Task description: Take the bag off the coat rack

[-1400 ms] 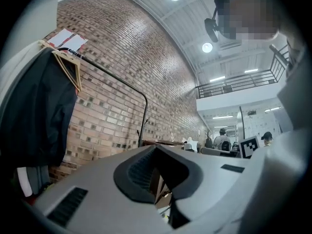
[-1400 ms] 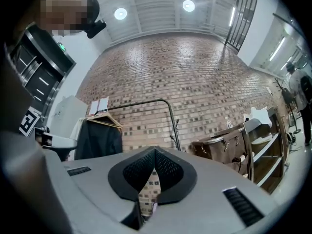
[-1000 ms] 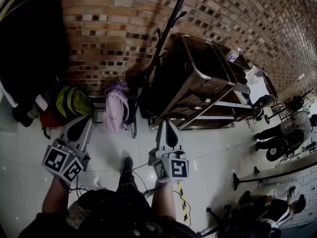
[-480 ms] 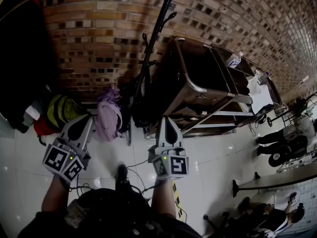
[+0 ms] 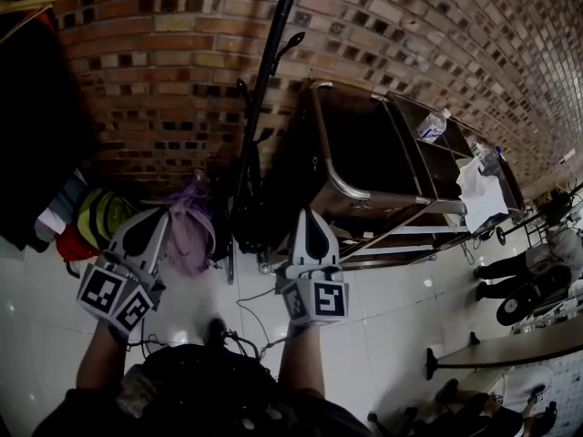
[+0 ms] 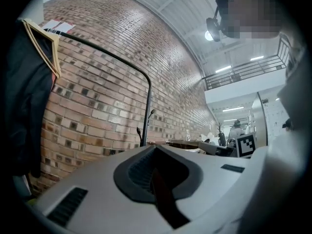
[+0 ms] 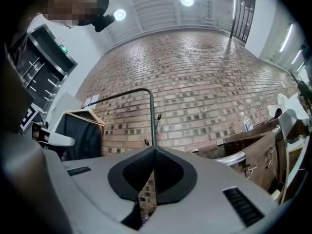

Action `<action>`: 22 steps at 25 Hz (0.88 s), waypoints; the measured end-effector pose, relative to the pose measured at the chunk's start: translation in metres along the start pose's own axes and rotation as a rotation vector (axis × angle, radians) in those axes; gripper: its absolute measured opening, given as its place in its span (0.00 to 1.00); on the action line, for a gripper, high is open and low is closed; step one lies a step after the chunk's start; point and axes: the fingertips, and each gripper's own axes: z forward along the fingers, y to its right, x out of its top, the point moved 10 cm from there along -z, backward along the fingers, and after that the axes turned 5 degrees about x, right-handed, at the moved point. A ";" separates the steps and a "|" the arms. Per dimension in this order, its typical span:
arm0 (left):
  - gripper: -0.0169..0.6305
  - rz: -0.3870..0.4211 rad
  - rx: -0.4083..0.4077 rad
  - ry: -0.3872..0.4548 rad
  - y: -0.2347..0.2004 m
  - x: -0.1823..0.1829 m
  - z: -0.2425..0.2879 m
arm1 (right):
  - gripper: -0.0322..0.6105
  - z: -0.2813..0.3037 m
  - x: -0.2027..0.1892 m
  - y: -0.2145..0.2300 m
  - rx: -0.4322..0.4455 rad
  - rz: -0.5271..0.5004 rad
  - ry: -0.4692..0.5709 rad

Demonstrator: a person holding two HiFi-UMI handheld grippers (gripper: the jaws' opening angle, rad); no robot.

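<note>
In the head view, the purple bag [image 5: 189,233] sits centre left, just left of the coat rack [image 5: 262,89] pole, between the left gripper [image 5: 162,215] and right gripper [image 5: 308,215]. The left gripper view shows its fingers [image 6: 87,189] together and empty. The right gripper view shows the same: fingers [image 7: 209,199] together, nothing held.

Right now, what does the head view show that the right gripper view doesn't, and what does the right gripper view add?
Only the head view plainly shows the purple bag left of the coat rack pole, a yellow-green bag, the white tiled floor and the left gripper. Only the right gripper view shows the ceiling lights. Both show the brick wall, the pole, the brown cart with a bottle, and the right gripper, jaws together.
</note>
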 end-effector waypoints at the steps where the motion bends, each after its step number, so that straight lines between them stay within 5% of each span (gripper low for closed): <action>1: 0.05 0.000 0.018 0.005 0.001 0.000 0.006 | 0.08 0.006 -0.001 0.004 0.009 0.004 -0.003; 8: 0.05 0.028 0.115 0.021 0.011 -0.002 0.037 | 0.08 0.032 -0.008 0.037 0.065 -0.019 -0.044; 22: 0.05 0.043 0.081 -0.009 -0.001 -0.020 0.088 | 0.08 0.058 -0.042 0.047 0.100 0.026 -0.105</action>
